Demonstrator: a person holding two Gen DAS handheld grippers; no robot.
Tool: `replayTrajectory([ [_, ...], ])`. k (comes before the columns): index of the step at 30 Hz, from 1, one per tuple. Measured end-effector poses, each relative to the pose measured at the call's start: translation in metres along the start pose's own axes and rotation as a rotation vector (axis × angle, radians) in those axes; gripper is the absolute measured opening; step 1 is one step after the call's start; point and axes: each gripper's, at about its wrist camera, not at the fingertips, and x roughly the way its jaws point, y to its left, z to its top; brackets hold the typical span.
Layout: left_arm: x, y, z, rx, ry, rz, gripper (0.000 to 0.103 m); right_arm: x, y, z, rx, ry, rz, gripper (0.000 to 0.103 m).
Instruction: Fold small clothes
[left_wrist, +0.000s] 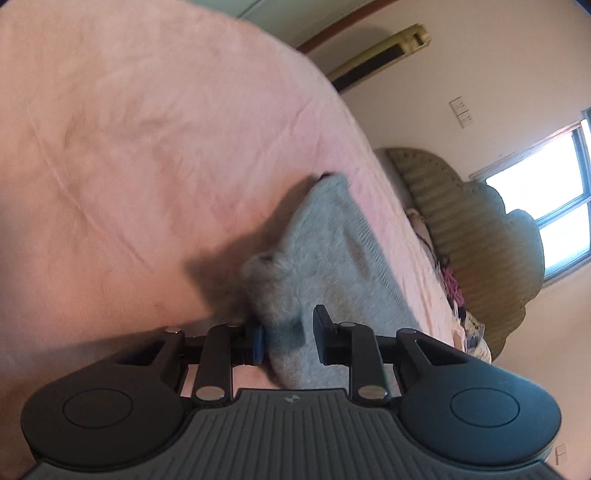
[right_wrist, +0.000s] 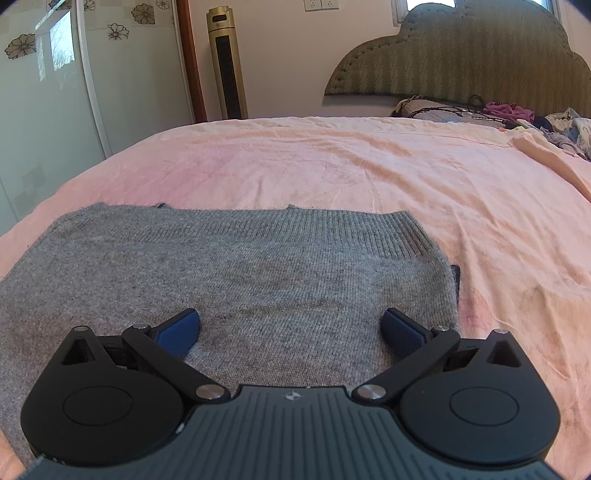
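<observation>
A grey knit sweater (right_wrist: 236, 266) lies folded flat on the pink bedsheet (right_wrist: 332, 162), ribbed hem toward the far side. My right gripper (right_wrist: 291, 328) is wide open just above its near part, with nothing between the jaws. In the tilted left wrist view the same sweater (left_wrist: 332, 258) looks pale grey-blue, with one bunched edge raised. My left gripper (left_wrist: 288, 339) is partly open with that raised edge of cloth between its jaws; the blue pad (left_wrist: 257, 341) touches the cloth, the other finger stands apart from it.
The pink sheet (left_wrist: 129, 147) covers the whole bed. A green padded headboard (right_wrist: 472, 55) and a pile of clothes (right_wrist: 535, 118) are at the far right. A tower fan (right_wrist: 227, 62) and a wardrobe door (right_wrist: 48, 92) stand beyond the bed's far left edge.
</observation>
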Motion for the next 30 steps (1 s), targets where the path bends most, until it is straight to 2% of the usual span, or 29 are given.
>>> replayTrajectory([
  [4,0.002,0.002,0.001,-0.007,-0.002,-0.015,0.026,0.000,0.000,0.000,-0.001,0.000,-0.001,0.103],
  [7,0.004,-0.002,0.002,0.033,-0.012,0.002,0.025,0.001,0.000,0.000,-0.004,0.002,-0.003,0.103],
  [12,0.003,-0.026,-0.009,0.237,-0.051,0.094,0.024,-0.002,0.006,0.009,0.013,0.013,-0.041,0.103],
  [13,0.002,-0.029,-0.013,0.272,-0.071,0.119,0.021,-0.006,0.008,0.017,0.069,0.011,-0.024,0.103],
  [14,0.003,-0.034,-0.016,0.304,-0.081,0.139,0.013,-0.011,0.012,0.028,0.123,0.007,0.049,0.103],
  [16,0.005,-0.044,-0.025,0.391,-0.095,0.163,0.009,-0.016,0.031,0.052,0.176,0.012,0.227,0.103],
  [19,-0.003,-0.061,-0.041,0.558,-0.142,0.164,0.008,0.001,0.083,0.086,0.139,0.134,0.428,0.103],
  [21,-0.006,-0.065,-0.043,0.572,-0.142,0.142,0.008,0.021,0.123,0.098,0.083,0.230,0.526,0.103],
  [23,-0.006,-0.064,-0.041,0.561,-0.142,0.124,0.008,0.043,0.160,0.104,0.019,0.307,0.569,0.103],
  [26,-0.005,-0.067,-0.042,0.604,-0.157,0.127,0.008,0.075,0.208,0.105,-0.051,0.397,0.549,0.100],
  [30,0.004,-0.067,-0.045,0.635,-0.123,0.153,0.008,0.105,0.240,0.101,-0.082,0.474,0.515,0.098],
])
